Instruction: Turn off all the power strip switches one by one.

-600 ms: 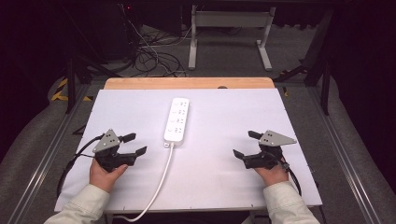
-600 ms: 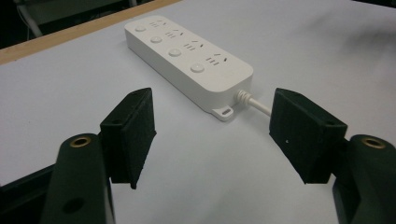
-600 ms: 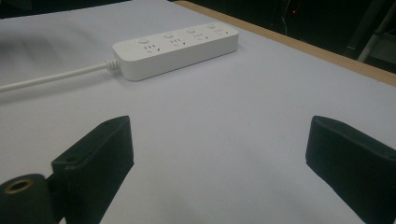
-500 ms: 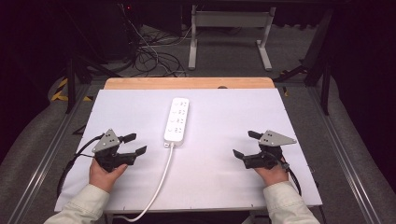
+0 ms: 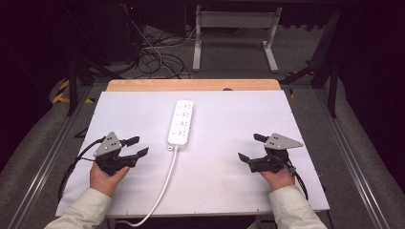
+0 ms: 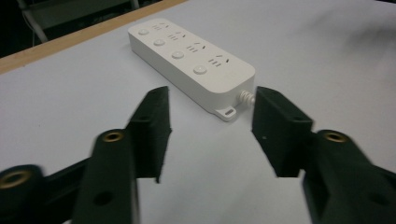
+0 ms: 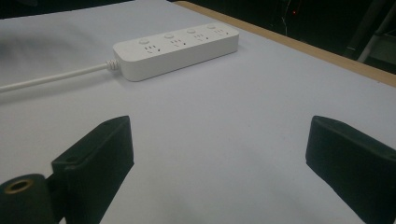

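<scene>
Two grippers rest at the near corners of the white table (image 5: 229, 191) as I watch from afar, and little has shifted since half a second ago: both hands sit where they sat. My left gripper (image 5: 133, 151) points at the white power strip (image 5: 181, 122), jaws part open with nothing between them; the right gripper (image 5: 250, 148) stands wide and empty. The strip lies flat at table centre, its cord (image 5: 160, 191) trailing toward me. I judge the reach has not begun.
</scene>
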The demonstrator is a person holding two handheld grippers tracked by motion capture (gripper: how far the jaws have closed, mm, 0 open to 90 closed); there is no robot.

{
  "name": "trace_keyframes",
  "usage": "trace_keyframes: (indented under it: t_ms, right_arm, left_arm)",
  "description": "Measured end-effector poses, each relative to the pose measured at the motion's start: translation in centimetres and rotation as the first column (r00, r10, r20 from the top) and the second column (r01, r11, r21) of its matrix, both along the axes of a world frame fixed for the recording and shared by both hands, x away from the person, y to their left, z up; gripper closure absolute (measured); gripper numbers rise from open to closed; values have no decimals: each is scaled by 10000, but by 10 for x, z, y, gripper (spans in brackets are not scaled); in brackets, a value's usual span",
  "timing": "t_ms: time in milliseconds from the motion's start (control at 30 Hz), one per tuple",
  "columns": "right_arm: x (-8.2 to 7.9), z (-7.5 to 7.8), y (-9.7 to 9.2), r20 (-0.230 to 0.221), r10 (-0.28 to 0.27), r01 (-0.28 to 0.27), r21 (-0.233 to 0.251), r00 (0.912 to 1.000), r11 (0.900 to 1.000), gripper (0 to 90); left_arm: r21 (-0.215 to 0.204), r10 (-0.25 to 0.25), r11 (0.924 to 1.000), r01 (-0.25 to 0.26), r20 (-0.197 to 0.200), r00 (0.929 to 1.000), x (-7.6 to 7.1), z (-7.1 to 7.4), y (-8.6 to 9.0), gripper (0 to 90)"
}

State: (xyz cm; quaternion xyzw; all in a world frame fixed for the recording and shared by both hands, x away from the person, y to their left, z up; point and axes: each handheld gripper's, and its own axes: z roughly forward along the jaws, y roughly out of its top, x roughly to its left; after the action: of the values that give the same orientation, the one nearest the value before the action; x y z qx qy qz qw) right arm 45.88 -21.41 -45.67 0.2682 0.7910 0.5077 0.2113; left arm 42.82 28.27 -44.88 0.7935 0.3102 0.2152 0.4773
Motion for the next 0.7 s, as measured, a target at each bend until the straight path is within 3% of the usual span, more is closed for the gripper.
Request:
trace_keyframes:
  t_ms: [133, 167, 200, 267, 500, 700]
  right_arm:
    - [0, 0, -1, -12, -19, 19, -16, 10000, 10000, 84]
    - [1, 0, -1, -22, -25, 25, -16, 10000, 10000, 84]
    - [0, 0, -1, -47, -22, 22, -12, 10000, 10000, 84]
    - [0, -1, 0, -50, -18, 18, -25, 10000, 10000, 84]
    - [-1, -1, 0, -76, -34, 33, -83, 10000, 10000, 84]
    - [-2, -1, 0, -99, -20, 19, -73, 9999, 10000, 83]
  left_arm:
    - [136, -284, 9995, 292, -510, 9983, 5, 8, -1, 859]
    - [136, -284, 9995, 292, -510, 9983, 5, 8, -1, 897]
    - [216, -408, 9989, 425, -752, 9963, 8, 12, -4, 899]
    - [-121, -549, 9985, 539, -949, 9940, 12, 15, -5, 899]
    - [-164, -579, 9983, 566, -985, 9934, 24, 26, -15, 900]
    - [53, -858, 9962, 871, -1183, 9893, 44, 31, -39, 900]
